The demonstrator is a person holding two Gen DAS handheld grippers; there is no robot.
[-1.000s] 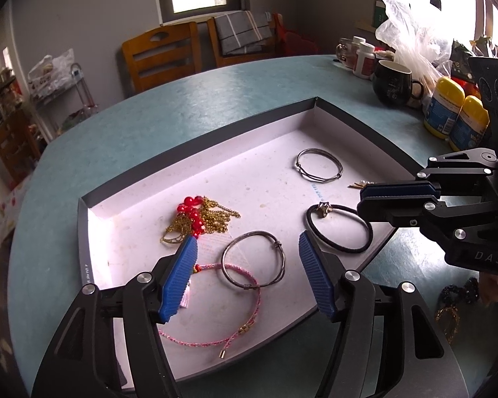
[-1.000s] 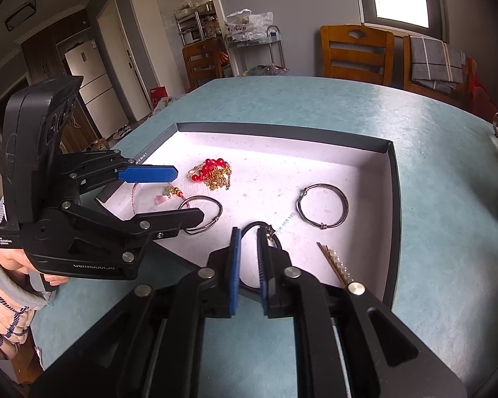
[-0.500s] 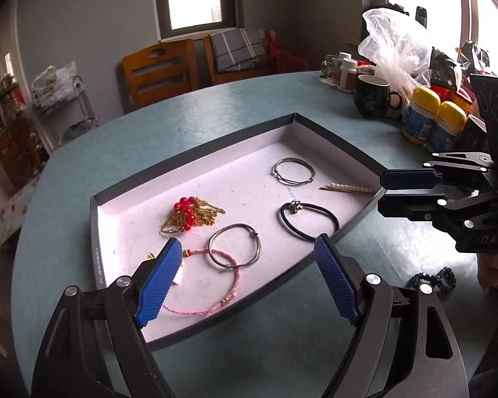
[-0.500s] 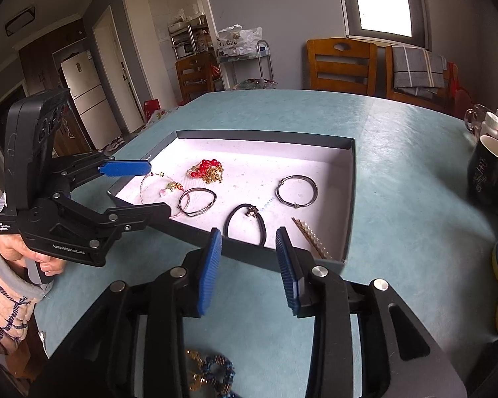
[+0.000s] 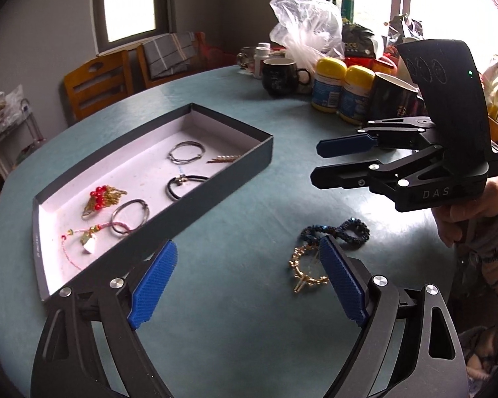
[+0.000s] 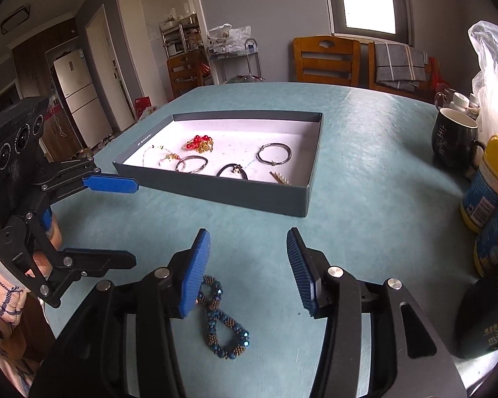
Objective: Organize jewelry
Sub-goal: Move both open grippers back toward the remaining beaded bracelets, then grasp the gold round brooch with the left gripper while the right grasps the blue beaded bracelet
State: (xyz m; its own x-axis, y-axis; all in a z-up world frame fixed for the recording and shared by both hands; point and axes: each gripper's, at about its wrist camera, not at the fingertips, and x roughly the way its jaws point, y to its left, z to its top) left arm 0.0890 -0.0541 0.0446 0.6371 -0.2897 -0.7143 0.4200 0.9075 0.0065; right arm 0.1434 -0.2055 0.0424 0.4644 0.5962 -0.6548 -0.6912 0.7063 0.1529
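A dark box (image 5: 215, 192) (image 6: 235, 195) with a white floor holds several pieces: a red-bead gold chain (image 5: 99, 197), a pink cord bracelet (image 5: 83, 238), two metal bangles (image 5: 129, 215) (image 5: 186, 152), a black hair tie (image 5: 182, 184) and a gold hairpin (image 5: 224, 158). On the table outside lie a blue beaded bracelet (image 5: 335, 230) (image 6: 220, 318) and a gold chain bracelet (image 5: 303, 270). My left gripper (image 5: 249, 285) is open and empty, near the table's front, with the gold bracelet by its right finger. My right gripper (image 6: 249, 268) is open and empty, above the blue bracelet.
Two black mugs (image 5: 279, 76) (image 6: 455, 142), yellow-capped bottles (image 5: 342, 89) (image 6: 491, 179) and a plastic bag (image 5: 305, 23) crowd the table's right side. Wooden chairs (image 6: 325, 59) stand beyond the far edge.
Both grippers pulled back from the box toward the table's front. The right gripper, shut a second ago over the black hair tie, opened wide and now sits over the blue bracelet.
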